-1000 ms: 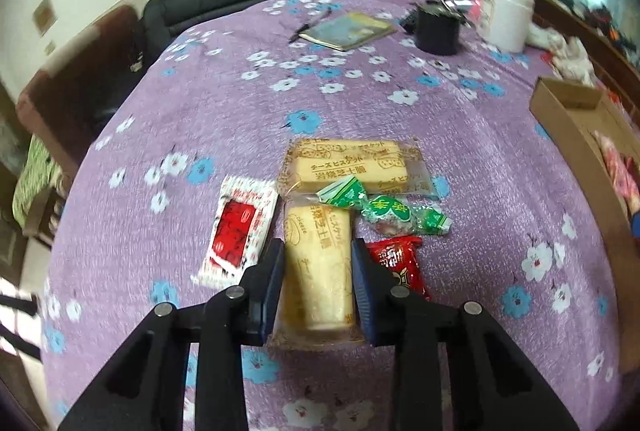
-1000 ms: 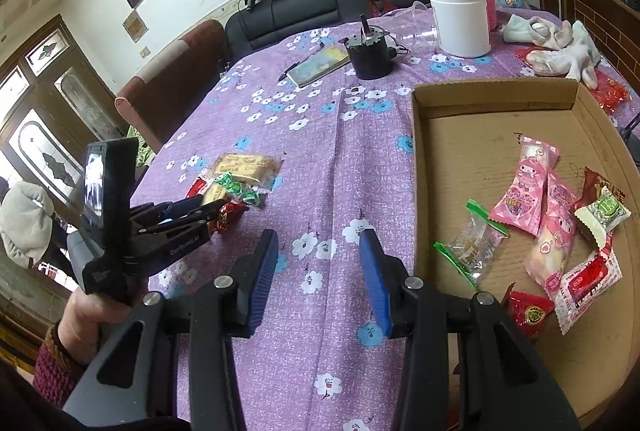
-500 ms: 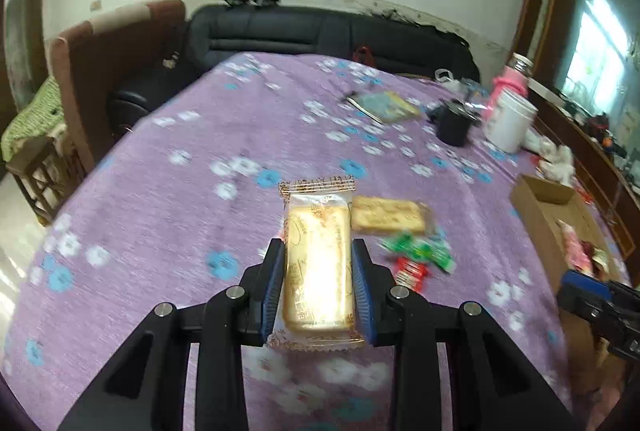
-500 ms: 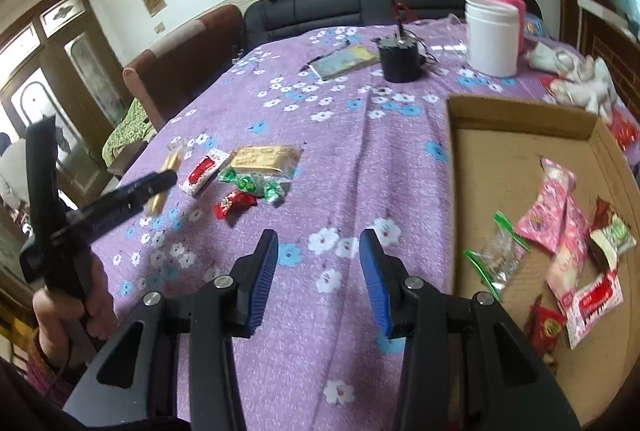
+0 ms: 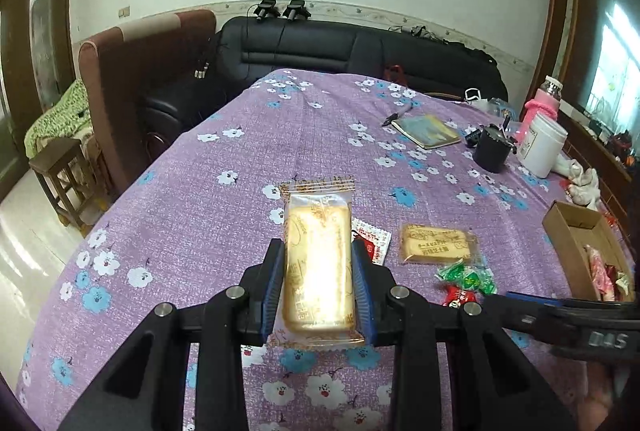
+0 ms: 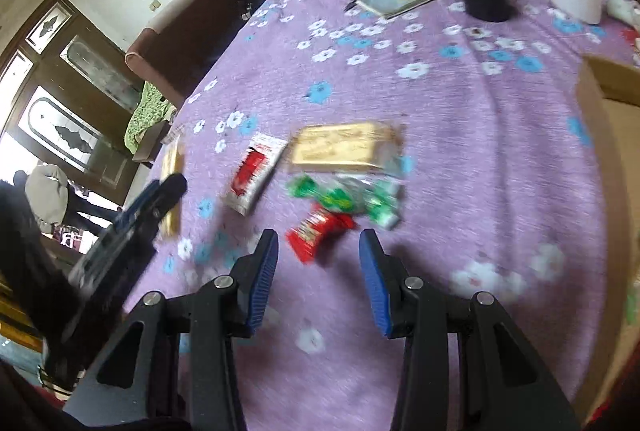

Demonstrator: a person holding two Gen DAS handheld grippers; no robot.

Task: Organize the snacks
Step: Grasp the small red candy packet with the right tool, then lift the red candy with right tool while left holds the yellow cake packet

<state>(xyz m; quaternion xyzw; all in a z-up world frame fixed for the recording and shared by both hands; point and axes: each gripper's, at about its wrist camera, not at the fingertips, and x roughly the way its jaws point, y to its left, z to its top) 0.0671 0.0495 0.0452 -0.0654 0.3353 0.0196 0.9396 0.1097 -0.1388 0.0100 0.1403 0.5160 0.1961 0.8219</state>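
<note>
Left wrist view showed my left gripper [image 5: 319, 281] clamped on the wrapped biscuit [image 5: 317, 267] at frame centre, above the tablecloth [image 5: 320, 135]; my right gripper [image 6: 319, 271] hung spread apart, lower centre, over the red candy [image 6: 318, 233].

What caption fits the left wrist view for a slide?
Left gripper holds a wrapped yellow biscuit above the floral tablecloth.

Pretty blurry: the right claw [image 6: 319, 259] is held open above the table [image 6: 460, 135], with a red candy packet [image 6: 318, 235] seen just past its fingertips.
</note>
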